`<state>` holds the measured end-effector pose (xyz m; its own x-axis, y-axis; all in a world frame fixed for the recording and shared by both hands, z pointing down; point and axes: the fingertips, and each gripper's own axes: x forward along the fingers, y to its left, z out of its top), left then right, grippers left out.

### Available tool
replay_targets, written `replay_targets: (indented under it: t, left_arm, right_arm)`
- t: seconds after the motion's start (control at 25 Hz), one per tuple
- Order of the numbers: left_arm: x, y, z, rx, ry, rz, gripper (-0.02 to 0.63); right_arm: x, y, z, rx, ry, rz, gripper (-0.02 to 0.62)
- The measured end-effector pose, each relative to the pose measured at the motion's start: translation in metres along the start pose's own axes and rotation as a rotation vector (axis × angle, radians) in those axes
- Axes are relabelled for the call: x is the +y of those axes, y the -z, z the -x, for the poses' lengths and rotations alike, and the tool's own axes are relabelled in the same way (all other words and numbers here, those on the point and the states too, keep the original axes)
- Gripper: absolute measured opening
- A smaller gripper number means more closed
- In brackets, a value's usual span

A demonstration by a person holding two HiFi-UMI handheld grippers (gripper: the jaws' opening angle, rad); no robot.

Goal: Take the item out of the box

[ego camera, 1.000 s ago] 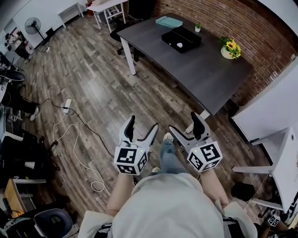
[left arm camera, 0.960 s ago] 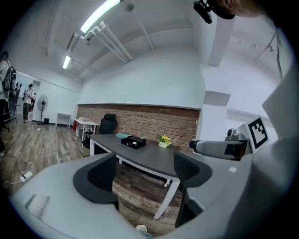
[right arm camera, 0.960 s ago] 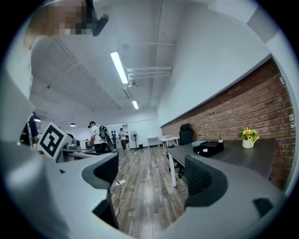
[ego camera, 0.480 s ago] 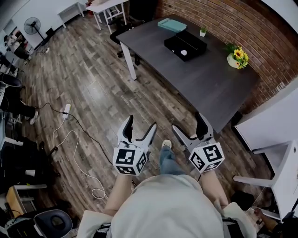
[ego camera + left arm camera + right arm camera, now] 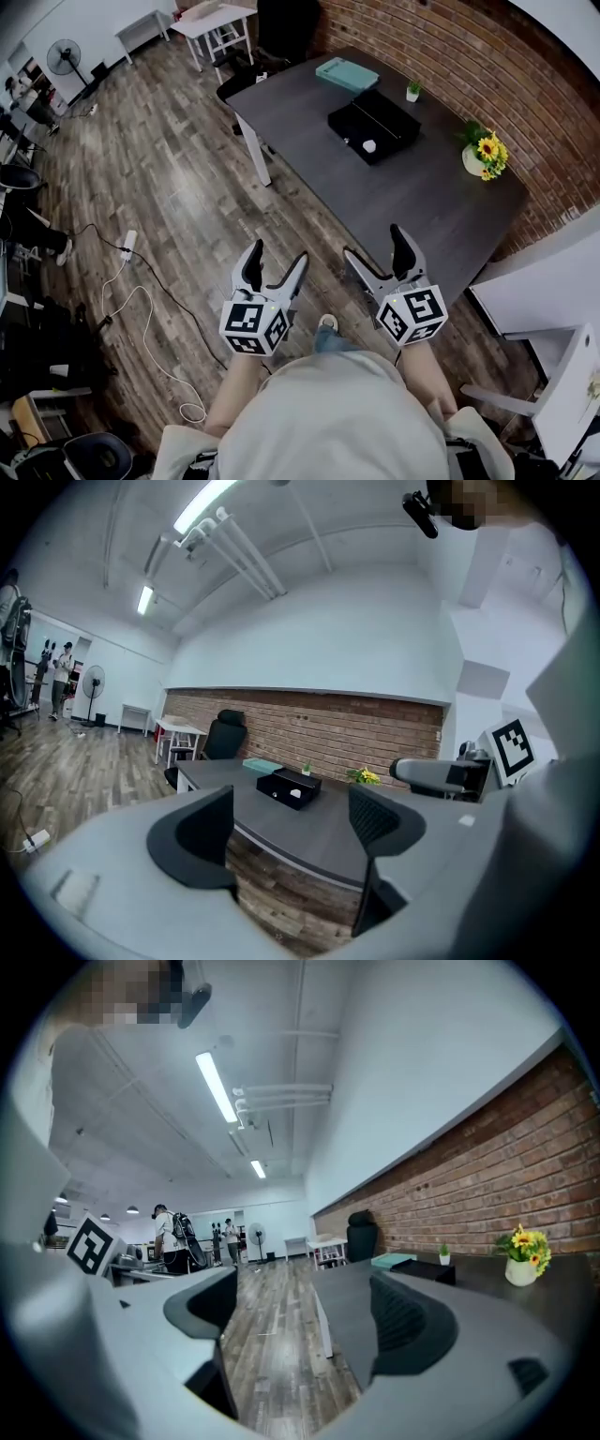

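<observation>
An open black box (image 5: 374, 125) lies on the dark table (image 5: 422, 197), with a small white item (image 5: 369, 145) inside it. The left gripper view shows the same box (image 5: 290, 786) far ahead on the table; in the right gripper view the box (image 5: 429, 1272) is a low dark shape. My left gripper (image 5: 274, 267) is open and empty, held over the floor short of the table. My right gripper (image 5: 375, 251) is open and empty too, near the table's front edge. Both are well apart from the box.
A teal book (image 5: 347, 74) lies beyond the box, with a tiny potted plant (image 5: 412, 91) beside it. A sunflower pot (image 5: 483, 157) stands at the table's right. A black office chair (image 5: 246, 80) sits at the far end. Cables and a power strip (image 5: 127, 246) lie on the wood floor at left.
The table and box have drawn closer as the person walks forward. Both grippers stay open, carried along in front of the body.
</observation>
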<state>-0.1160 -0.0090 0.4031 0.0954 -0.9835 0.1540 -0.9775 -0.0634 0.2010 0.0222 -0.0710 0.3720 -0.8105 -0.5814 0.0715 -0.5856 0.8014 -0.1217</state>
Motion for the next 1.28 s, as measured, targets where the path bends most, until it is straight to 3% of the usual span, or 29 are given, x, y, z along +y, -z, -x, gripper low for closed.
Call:
replay_targets:
  t: [0.56, 0.92, 1.28]
  left_arm:
    - [0.016, -0.014, -0.117, 0.021, 0.011, 0.005, 0.368]
    - [0.041, -0.009, -0.162, 0.064, 0.018, 0.015, 0.368]
    - [0.082, -0.019, -0.240, 0.094, 0.086, -0.001, 0.368]
  right_arm:
    - [-0.090, -0.005, -0.084, 0.016, 0.008, -0.005, 0.419]
    - [-0.133, 0.015, -0.127, 0.066, 0.061, 0.003, 0.417]
    - [-0.187, 0.037, -0.195, 0.119, 0.156, 0.013, 0.417]
